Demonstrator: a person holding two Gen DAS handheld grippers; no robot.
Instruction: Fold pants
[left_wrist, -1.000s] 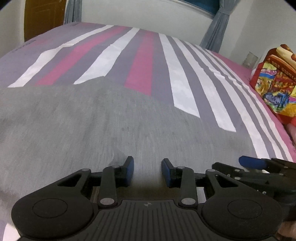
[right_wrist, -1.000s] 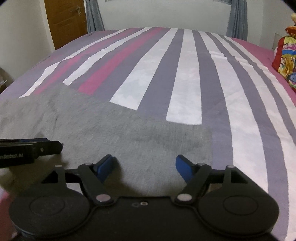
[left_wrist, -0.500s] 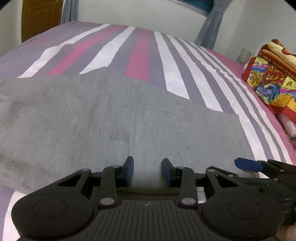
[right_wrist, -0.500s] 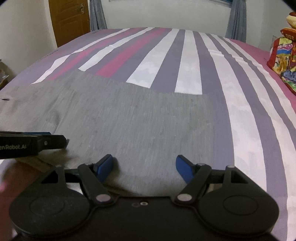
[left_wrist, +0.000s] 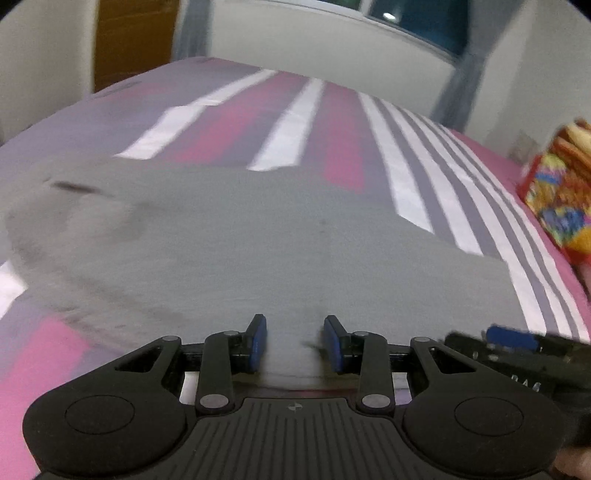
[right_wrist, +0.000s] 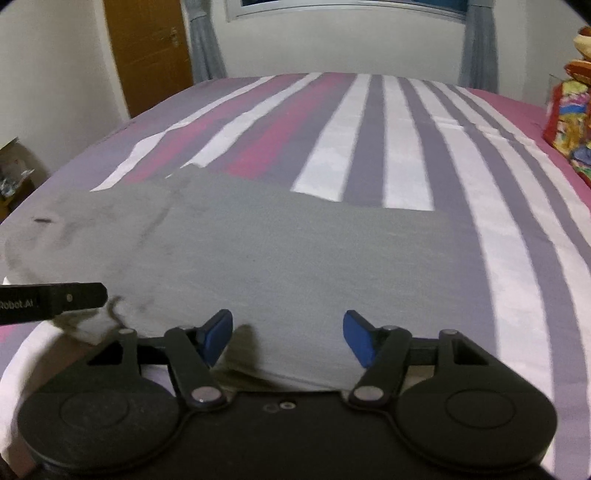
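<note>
Grey pants lie spread across the striped bed, their left end blurred. My left gripper is at their near edge, with a strip of cloth pinched between its narrowly set blue pads. In the right wrist view the left gripper comes in from the left, a raised lump of cloth at its tip. The near edge of the pants hangs off the sheet with a shadow under it. My right gripper straddles this edge. Its jaws are closing with cloth between them, and the pads do not press on it. Its tip shows at the lower right of the left wrist view.
A colourful cushion sits on the pink right side of the bed, also seen as the cushion in the right wrist view. A brown door, grey curtains and a window stand beyond the far end. A box is at the left.
Both views have drawn back toward the near edge, so more of the pants shows, including the left end. The right jaws have narrowed. The left pads keep the same cloth.
</note>
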